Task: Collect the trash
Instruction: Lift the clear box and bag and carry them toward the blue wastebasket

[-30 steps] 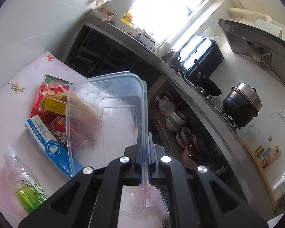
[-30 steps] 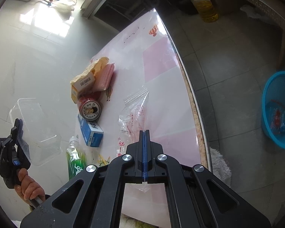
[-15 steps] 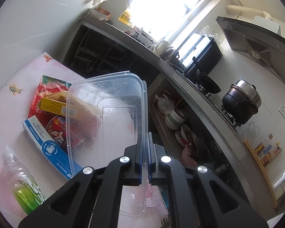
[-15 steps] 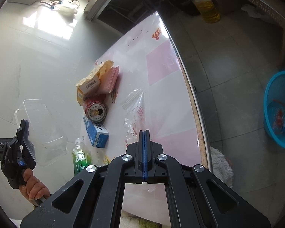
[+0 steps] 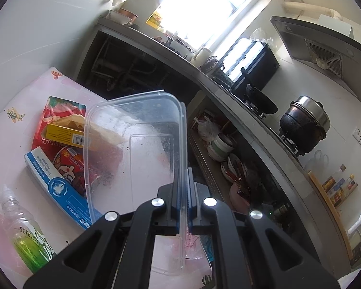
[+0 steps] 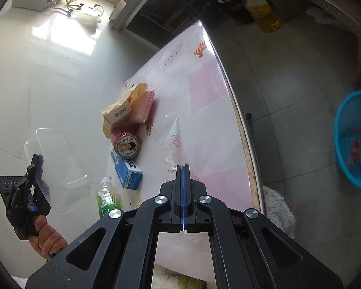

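The left tool is pinched narrow on the side wall of a clear plastic container, gripping it by the rim so that it hangs edge-on, with its open mouth turned to the left of the tool; held like this it probably serves as a scoop or bin for the trash lying beyond it, though that is only a guess. In the right wrist view the same container is raised off the tabletop, well to the left of the right tool, whose fingers are pressed fully together with nothing clearly between them. Just ahead of the right tool lies a crumpled clear bag; whether its near end reaches the fingertips cannot be told. Further ahead and left sit a blue box, a green drink bottle, a red can on its side, a yellow carton and a pink packet, huddled together as trash awaiting collection. Through the container's scuffed wall the can and carton are blurred. The bottle's base is cut off by the tool body in both views. Far right on the floor stands a blue basket, likely the bin; its contents are too small to identify.
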The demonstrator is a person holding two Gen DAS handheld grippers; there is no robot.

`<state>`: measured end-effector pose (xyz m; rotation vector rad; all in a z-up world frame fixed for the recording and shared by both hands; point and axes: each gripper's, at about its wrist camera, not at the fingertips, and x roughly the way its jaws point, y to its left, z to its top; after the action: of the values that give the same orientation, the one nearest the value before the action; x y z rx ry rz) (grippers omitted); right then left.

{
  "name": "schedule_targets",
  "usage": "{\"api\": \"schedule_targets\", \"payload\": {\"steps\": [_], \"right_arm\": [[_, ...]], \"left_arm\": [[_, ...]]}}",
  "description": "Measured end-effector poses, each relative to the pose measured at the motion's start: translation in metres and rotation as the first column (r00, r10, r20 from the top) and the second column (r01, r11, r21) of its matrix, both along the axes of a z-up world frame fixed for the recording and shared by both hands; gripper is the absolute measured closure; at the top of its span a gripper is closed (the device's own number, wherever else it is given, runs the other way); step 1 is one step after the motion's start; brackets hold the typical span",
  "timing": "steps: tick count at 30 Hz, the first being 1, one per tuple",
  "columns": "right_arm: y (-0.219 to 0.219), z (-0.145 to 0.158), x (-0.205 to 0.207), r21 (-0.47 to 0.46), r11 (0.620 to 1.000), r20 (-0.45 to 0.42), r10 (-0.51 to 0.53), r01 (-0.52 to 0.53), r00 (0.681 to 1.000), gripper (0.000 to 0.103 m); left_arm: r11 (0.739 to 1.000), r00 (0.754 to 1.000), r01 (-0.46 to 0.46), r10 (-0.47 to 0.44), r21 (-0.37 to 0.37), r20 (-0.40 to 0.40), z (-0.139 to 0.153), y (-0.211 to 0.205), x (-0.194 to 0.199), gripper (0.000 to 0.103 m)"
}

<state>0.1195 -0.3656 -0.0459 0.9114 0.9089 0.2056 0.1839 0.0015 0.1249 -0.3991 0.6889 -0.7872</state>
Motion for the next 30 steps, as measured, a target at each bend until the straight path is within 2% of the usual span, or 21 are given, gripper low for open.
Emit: {"api": "schedule_targets", "payload": {"steps": [11,19,24,30], "right_arm": [[-0.029,0.002,-0.023,0.035,0.998,0.033,-0.06,0.059,0.998,0.103],[-0.079,-0.008,-0.063,0.083,0.978,0.05,-0.196,0.191,0.979,0.103],[-0.126,-0.023,-0.107,0.087,0.931,0.016,-0.356,0.354,0.934,0.103],[-0.168,-0.051,-0.155,0.061,0.847,-0.068,-0.524,0.528,0.849,0.103]], "left_arm": [[0.997,0.998,0.069,-0.069,0.028,-0.001,0.002,-0.036,-0.007,0.1],[0.979,0.98,0.199,-0.198,0.044,-0.033,-0.001,-0.103,-0.009,0.1],[0.938,0.941,0.338,-0.334,0.074,-0.062,-0.004,-0.174,-0.012,0.1],[0.85,0.856,0.513,-0.498,0.117,-0.137,-0.028,-0.271,-0.02,0.1]]}}
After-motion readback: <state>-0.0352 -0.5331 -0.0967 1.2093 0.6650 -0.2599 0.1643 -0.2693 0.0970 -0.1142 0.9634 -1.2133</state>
